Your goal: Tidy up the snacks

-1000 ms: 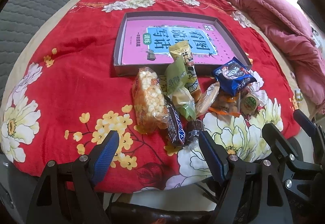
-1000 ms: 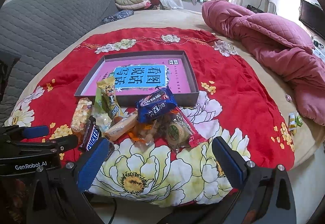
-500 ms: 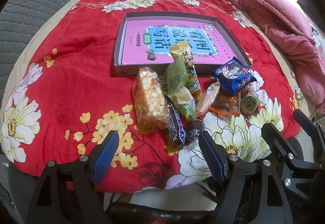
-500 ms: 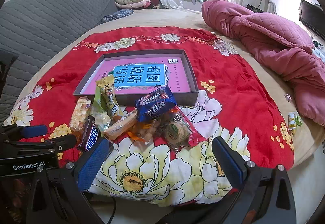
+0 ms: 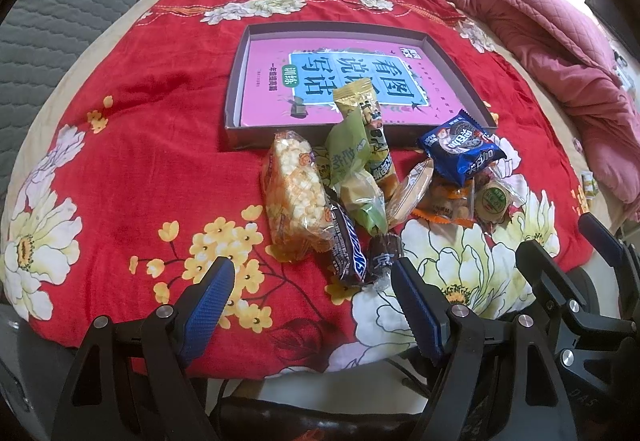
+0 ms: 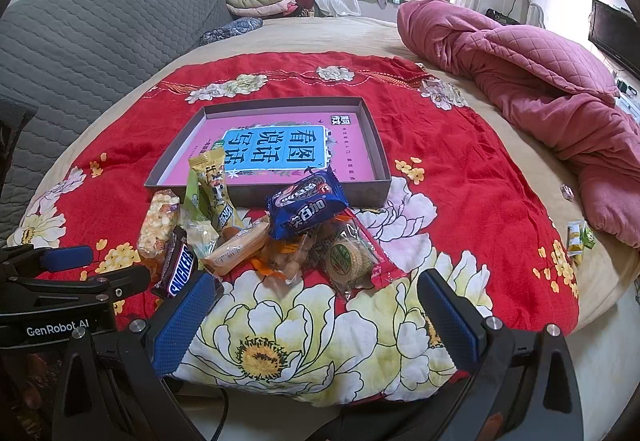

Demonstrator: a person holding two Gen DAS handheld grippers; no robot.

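Observation:
A pile of snacks lies on a red floral cloth [image 5: 132, 145] in front of a shallow grey box [image 5: 236, 97] with a pink book inside. The pile holds a popcorn bar [image 5: 294, 195], a Snickers bar [image 5: 347, 249], a green packet [image 5: 348, 157], a yellow packet [image 5: 372, 121], a blue Oreo pack [image 5: 460, 149] and a round biscuit pack [image 5: 496, 199]. My left gripper [image 5: 312, 301] is open and empty, just short of the Snickers bar. My right gripper [image 6: 316, 317] is open and empty, in front of the biscuit pack [image 6: 348, 261] and Oreo pack [image 6: 308, 207].
A pink quilt [image 6: 540, 81] lies bunched on the right of the bed. A grey padded headboard [image 6: 100, 37] runs along the left. Small packets [image 6: 578, 237] lie by the bed's right edge. The cloth's front edge hangs just before both grippers.
Both views have shifted very slightly; the grippers stay open and the snacks have not moved.

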